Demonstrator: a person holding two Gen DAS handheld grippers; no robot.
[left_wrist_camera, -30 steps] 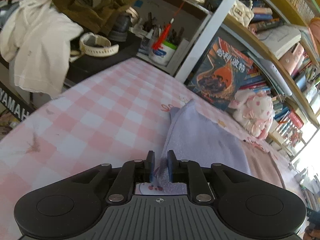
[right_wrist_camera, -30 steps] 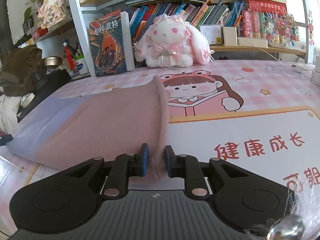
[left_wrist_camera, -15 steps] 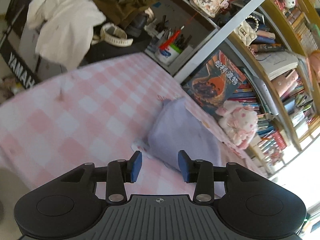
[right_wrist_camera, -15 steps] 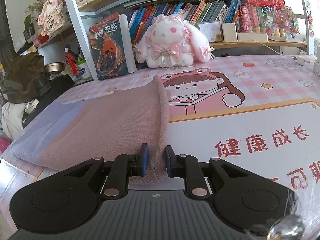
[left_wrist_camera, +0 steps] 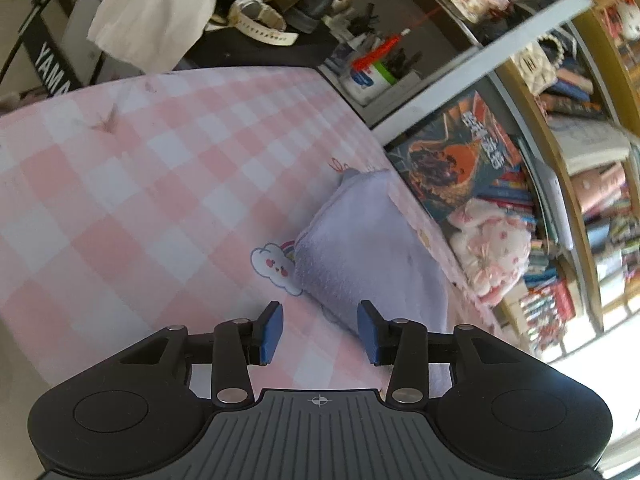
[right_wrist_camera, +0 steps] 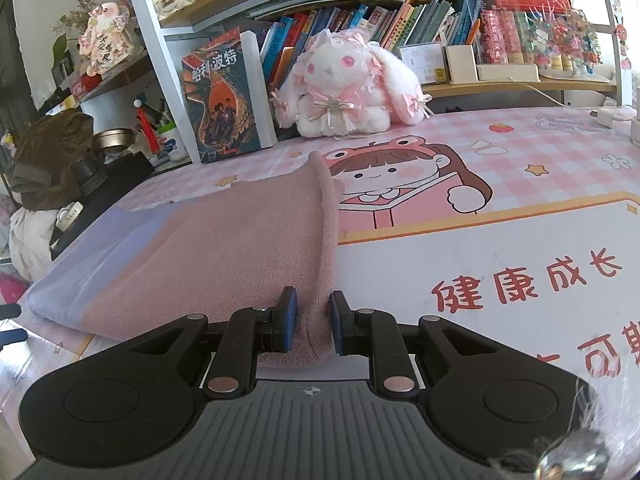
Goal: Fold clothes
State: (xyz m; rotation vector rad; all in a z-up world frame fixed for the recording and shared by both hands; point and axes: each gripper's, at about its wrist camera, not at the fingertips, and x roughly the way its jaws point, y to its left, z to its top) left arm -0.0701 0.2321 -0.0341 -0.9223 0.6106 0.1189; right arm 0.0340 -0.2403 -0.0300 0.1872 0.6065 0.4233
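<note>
The left claw (left_wrist_camera: 319, 332) had just opened, its jaws apart with nothing between them; the folded garment's (right_wrist_camera: 224, 248) lilac end lay on the bench (left_wrist_camera: 132, 200) just ahead. The right claw (right_wrist_camera: 313, 320) was clamped on its pink edge. Judging by this, the fold was laid; next the right should let go.

One folded garment (right_wrist_camera: 224, 240), pink with a lavender part, is seen at centre left. One plush rabbit (right_wrist_camera: 348, 88) and one upright book (right_wrist_camera: 224, 100) are counted at upper centre. Two grippers are shown, one per view.
</note>
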